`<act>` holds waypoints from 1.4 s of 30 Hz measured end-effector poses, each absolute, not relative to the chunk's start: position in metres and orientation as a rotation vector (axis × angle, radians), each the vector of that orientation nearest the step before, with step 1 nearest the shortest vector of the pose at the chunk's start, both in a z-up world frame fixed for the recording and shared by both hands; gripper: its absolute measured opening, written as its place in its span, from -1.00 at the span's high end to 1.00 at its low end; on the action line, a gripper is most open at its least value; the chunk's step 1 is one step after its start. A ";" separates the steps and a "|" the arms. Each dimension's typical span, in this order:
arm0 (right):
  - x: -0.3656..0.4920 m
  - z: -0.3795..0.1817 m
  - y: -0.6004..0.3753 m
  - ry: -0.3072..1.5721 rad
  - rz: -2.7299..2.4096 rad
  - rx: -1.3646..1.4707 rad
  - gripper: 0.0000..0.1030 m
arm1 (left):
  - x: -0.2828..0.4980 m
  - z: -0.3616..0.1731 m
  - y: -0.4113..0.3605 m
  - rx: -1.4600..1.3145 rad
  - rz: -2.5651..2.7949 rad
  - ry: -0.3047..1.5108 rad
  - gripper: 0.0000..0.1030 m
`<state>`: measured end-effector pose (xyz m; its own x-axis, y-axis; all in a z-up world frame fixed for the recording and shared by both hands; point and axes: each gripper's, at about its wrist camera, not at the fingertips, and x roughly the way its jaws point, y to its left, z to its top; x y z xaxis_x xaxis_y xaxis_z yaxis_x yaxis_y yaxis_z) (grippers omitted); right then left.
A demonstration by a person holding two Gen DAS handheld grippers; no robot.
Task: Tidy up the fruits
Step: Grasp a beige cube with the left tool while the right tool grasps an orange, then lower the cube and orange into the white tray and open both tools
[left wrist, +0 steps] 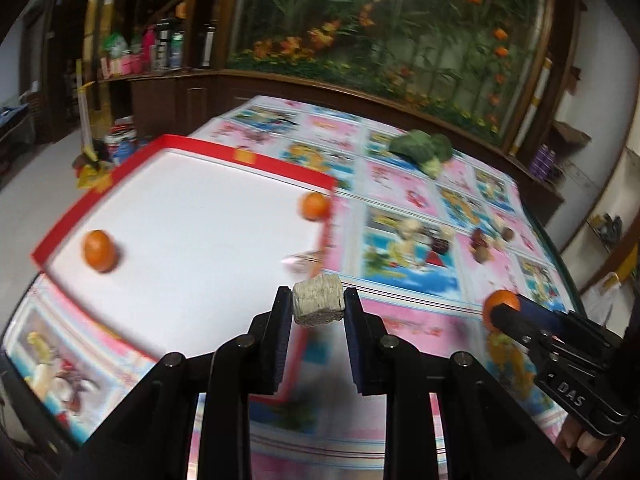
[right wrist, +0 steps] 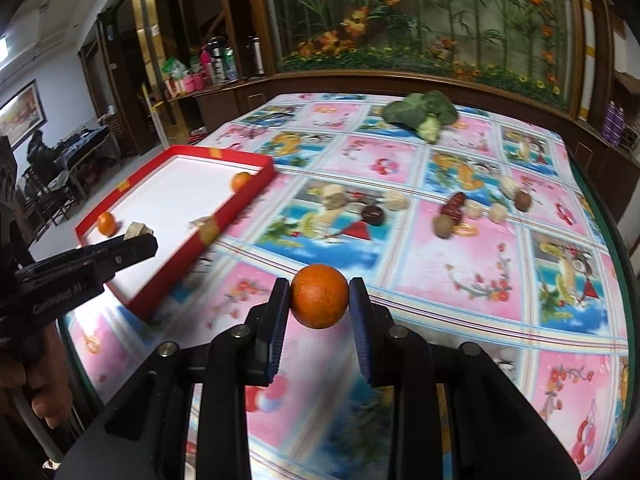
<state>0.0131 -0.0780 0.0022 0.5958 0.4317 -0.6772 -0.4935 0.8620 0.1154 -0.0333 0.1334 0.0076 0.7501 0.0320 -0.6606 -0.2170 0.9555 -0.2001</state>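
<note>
My left gripper (left wrist: 318, 306) is shut on a pale beige block (left wrist: 319, 304), held above the near corner of a red-rimmed white tray (left wrist: 256, 159). Two oranges (left wrist: 100, 255) (left wrist: 315, 207) lie in the tray, one at its left edge and one at its far right corner. My right gripper (right wrist: 319, 298) is shut on an orange (right wrist: 319, 295) above the patterned tablecloth, right of the tray (right wrist: 176, 280). In the right wrist view the left gripper (right wrist: 140, 240) shows at the left, over the tray, with the beige block (right wrist: 138, 230) in its tip. In the left wrist view the right gripper (left wrist: 496, 312) shows at the right with the orange (left wrist: 500, 304).
A broccoli head (right wrist: 422, 114) lies at the far side of the table. Several beige blocks, brown round fruits and a red piece (right wrist: 454, 206) are scattered mid-table. A wooden cabinet with a flower picture runs behind. A hand (right wrist: 24, 376) shows at the lower left.
</note>
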 end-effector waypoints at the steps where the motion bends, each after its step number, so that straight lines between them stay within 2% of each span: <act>1: 0.012 0.003 -0.073 0.759 0.547 -0.092 0.37 | -0.034 0.007 0.141 -0.278 0.154 0.712 0.53; 10: 0.009 0.012 -0.016 0.749 0.666 -0.113 0.37 | -0.020 0.016 0.194 -0.264 0.285 0.698 0.53; 23: 0.051 0.004 0.074 0.798 0.783 -0.098 0.37 | 0.050 0.002 0.271 -0.282 0.460 0.763 0.53; 31: 0.055 -0.017 0.100 0.840 0.801 -0.148 0.37 | 0.080 -0.012 0.289 -0.260 0.526 0.814 0.53; 42: 0.059 -0.034 0.116 0.891 0.779 -0.196 0.36 | 0.081 -0.026 0.304 -0.281 0.586 0.919 0.51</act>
<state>0.0587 0.1158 -0.0345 0.3800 0.5275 -0.7598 -0.6824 0.7144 0.1548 0.0807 0.3039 -0.0256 0.4663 0.3538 -0.8108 -0.5858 0.8103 0.0166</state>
